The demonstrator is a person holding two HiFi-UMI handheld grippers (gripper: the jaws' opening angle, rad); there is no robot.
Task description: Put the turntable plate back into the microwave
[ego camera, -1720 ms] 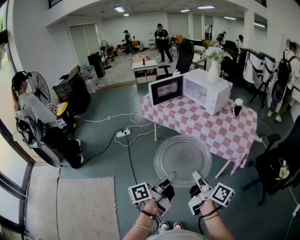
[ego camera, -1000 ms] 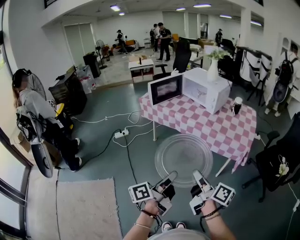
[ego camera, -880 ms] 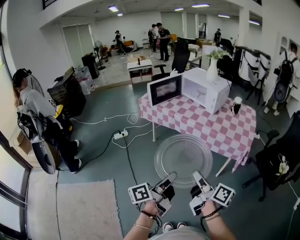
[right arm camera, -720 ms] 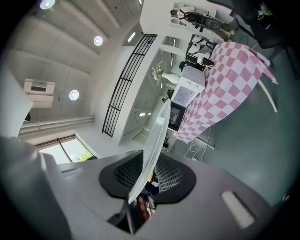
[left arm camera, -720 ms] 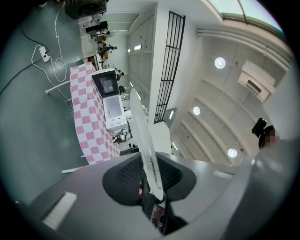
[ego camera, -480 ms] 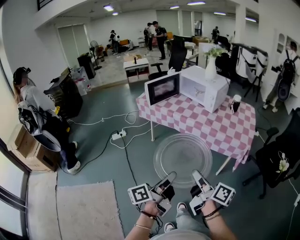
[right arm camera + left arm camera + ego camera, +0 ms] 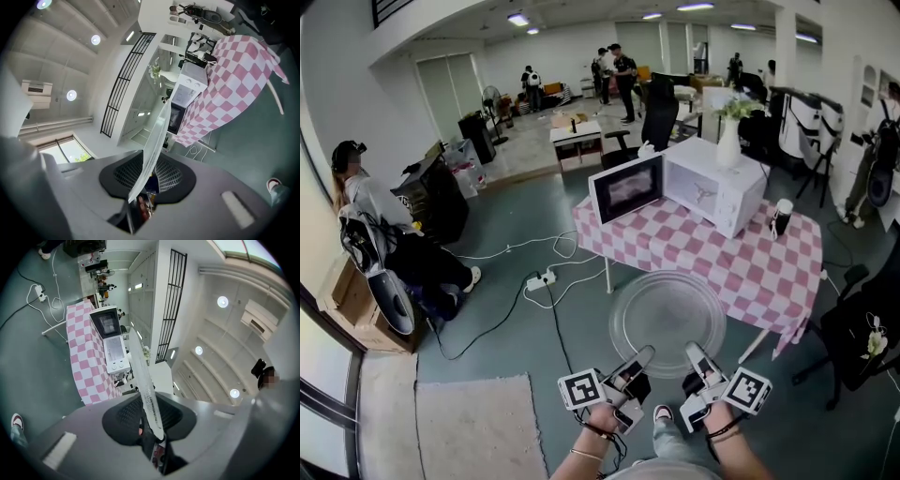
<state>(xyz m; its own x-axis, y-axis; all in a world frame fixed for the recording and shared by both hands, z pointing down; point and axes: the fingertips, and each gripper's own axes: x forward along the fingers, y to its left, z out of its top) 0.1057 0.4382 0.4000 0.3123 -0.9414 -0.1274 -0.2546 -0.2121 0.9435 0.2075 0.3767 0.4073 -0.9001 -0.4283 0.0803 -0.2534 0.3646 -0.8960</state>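
A clear round glass turntable plate (image 7: 667, 312) is held level in front of me. My left gripper (image 7: 643, 355) is shut on its near left rim and my right gripper (image 7: 692, 352) is shut on its near right rim. In the left gripper view the plate (image 7: 143, 380) shows edge-on between the jaws; the right gripper view shows the plate (image 7: 154, 145) the same way. Beyond it, a white microwave (image 7: 712, 186) stands on a table with a pink-and-white checked cloth (image 7: 710, 253), its door (image 7: 627, 187) swung open to the left.
A white vase with flowers (image 7: 728, 139) stands behind the microwave and a dark cup (image 7: 782, 217) on the table's right end. A power strip with cables (image 7: 538, 279) lies on the floor to the left. A seated person (image 7: 380, 220) is at far left, a black chair (image 7: 862, 328) at right.
Both grippers and the plate have come closer to the checked table. The seated person at the left has shifted legs. The grip on the plate looks the same.
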